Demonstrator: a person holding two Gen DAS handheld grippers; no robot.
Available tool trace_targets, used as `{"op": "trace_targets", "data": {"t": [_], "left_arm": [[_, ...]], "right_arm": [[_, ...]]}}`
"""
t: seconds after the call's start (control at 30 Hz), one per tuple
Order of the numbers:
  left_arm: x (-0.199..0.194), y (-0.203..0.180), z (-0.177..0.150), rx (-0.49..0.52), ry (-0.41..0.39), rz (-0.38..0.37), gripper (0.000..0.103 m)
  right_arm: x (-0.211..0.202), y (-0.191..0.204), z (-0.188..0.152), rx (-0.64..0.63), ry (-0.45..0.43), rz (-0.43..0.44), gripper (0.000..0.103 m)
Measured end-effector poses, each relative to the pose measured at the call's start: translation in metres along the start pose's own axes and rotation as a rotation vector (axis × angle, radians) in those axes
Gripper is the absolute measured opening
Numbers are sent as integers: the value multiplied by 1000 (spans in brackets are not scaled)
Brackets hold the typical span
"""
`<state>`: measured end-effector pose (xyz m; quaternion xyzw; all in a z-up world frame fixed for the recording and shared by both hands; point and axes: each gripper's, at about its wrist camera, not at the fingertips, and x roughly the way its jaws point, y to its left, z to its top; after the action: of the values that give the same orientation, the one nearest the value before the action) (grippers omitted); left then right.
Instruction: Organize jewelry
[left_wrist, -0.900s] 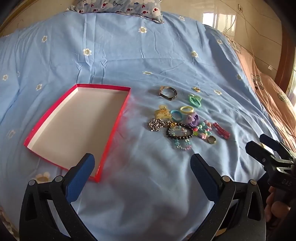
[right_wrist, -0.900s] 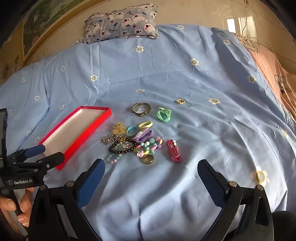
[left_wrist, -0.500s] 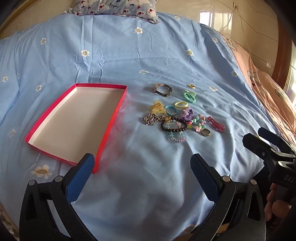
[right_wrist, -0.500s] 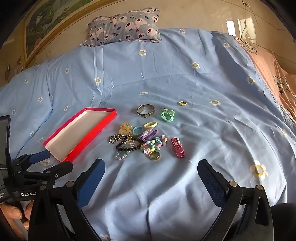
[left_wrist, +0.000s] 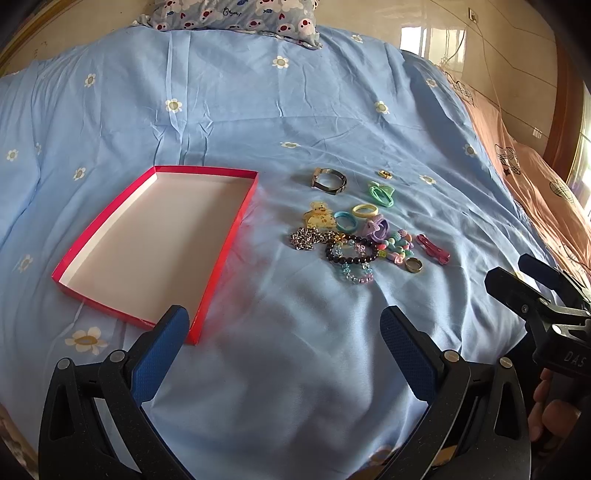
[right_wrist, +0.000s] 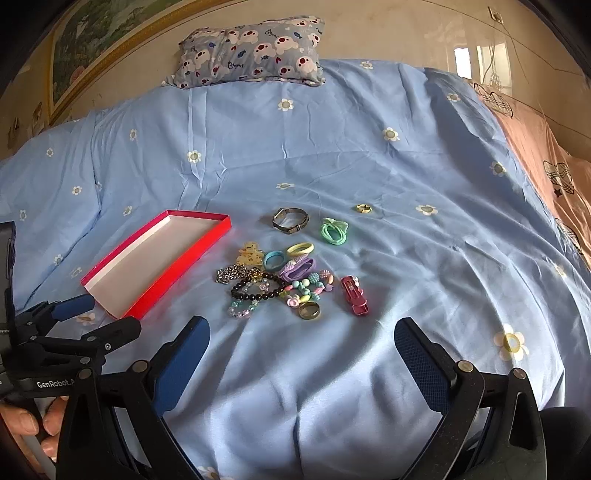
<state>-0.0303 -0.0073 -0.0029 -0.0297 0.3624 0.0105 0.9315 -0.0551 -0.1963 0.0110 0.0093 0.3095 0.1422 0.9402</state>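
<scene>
A shallow red box (left_wrist: 236, 221) with a white inside lies empty on the blue bedsheet; it also shows in the right wrist view (right_wrist: 173, 280). To its right lies a cluster of jewelry: a dark bead bracelet (left_wrist: 351, 251) (right_wrist: 258, 288), a silver chain (left_wrist: 306, 236), a metal bangle (left_wrist: 328, 181) (right_wrist: 290, 220), a green hair tie (left_wrist: 382, 194), a red hair clip (left_wrist: 434, 249) (right_wrist: 354, 290), a metal ring (left_wrist: 413, 264) (right_wrist: 309, 310). My left gripper (left_wrist: 284, 350) is open and empty, near the box's front corner. My right gripper (right_wrist: 303, 365) is open and empty, in front of the cluster.
A patterned pillow (right_wrist: 251, 51) lies at the head of the bed. A pink blanket (left_wrist: 535, 184) covers the right side. A small gold ring (right_wrist: 364, 208) lies apart, behind the cluster. The right gripper's side shows in the left wrist view (left_wrist: 535, 295).
Both grippers have drawn back and risen a little, so the box and jewelry look smaller and farther. Nothing on the bed has moved. Both stay open.
</scene>
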Motion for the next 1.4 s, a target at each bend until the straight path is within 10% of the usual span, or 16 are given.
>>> {"op": "trace_targets", "data": {"t": [1.4], "left_arm": [[-1,-1,-1,10,12,8,103]], "right_arm": [[1,-6,-3,18,14,10,101]]}}
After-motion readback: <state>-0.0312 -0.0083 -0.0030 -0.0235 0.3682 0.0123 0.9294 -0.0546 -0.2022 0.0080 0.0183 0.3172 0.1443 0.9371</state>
